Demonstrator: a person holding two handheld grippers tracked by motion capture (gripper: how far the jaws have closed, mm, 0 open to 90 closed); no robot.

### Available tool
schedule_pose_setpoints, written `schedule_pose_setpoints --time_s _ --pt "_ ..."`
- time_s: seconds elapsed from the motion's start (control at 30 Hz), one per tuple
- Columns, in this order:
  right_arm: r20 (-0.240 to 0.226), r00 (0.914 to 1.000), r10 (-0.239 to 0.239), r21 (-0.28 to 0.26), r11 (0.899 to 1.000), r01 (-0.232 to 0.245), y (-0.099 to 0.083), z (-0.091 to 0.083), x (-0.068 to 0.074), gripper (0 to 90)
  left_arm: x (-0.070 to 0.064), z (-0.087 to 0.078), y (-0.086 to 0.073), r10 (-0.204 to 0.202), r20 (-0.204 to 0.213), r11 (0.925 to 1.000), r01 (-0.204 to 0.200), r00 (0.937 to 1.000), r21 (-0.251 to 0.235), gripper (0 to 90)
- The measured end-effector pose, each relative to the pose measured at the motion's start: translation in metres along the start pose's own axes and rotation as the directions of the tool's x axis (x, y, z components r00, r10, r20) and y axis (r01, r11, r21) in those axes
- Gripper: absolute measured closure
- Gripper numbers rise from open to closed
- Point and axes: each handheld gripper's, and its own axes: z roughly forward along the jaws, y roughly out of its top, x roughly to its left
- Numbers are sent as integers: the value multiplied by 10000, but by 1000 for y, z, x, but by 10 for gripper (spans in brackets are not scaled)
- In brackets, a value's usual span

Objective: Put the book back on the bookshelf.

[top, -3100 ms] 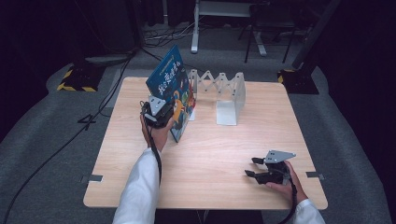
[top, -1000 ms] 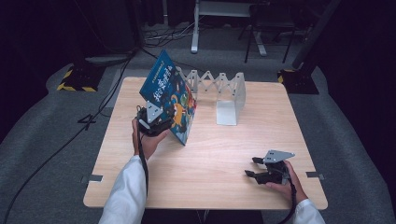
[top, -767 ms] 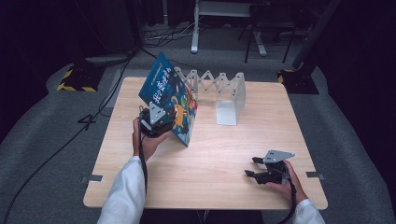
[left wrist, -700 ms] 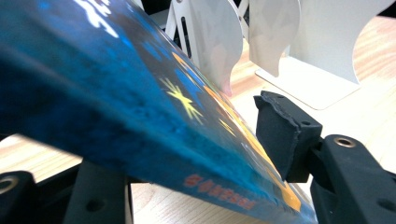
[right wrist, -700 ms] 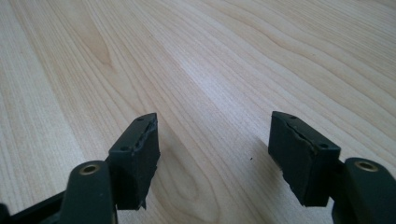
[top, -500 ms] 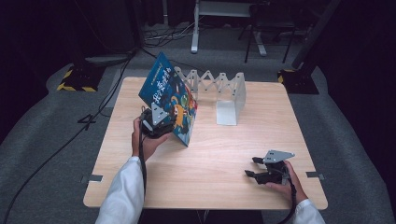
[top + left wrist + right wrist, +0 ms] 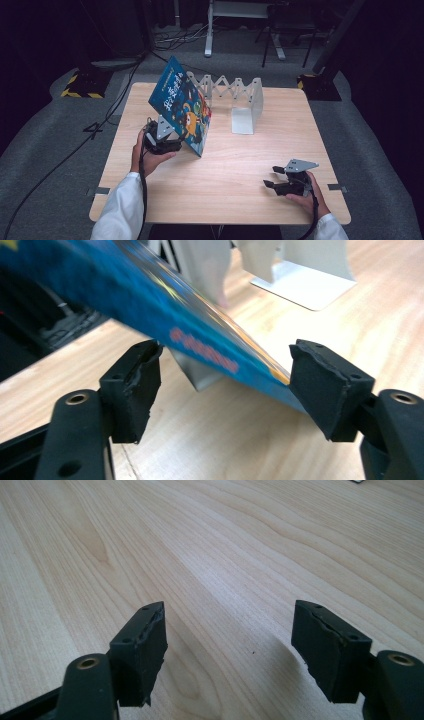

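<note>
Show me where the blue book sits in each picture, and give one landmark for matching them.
High view: the blue book leans tilted at the table's left-centre, beside the left hand-held gripper.
Left gripper view: the book crosses the upper frame, its lower edge between the open jaws.
Right gripper view: the book is not in it; bare wooden table.
Shared landmark: the white folding rack, also at the left gripper view's top.

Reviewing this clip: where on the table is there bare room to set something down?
Bare wood lies between the left tool and right tool, along the near edge, and right of the white rack. It is crowded at the far left, around the tilted blue book and rack.
</note>
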Motion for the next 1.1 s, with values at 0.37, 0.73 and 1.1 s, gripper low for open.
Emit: schedule_pose_setpoints --time_s 0.37,0.73,1.1 --pt "775 9970 37 35 10000 -40 11 -11 6 245 -9 -12 -12 491 838 9945 -565 9953 879 206" --pt "1578 9873 -174 587 9982 82 17 -26 9 246 -21 -27 -32 741 955 9900 -847 9927 1126 175" --pt "1792 9806 -792 1040 9927 612 10 -29 12 262 -27 -33 -57 1280 793 9670 -1422 9886 2115 175"
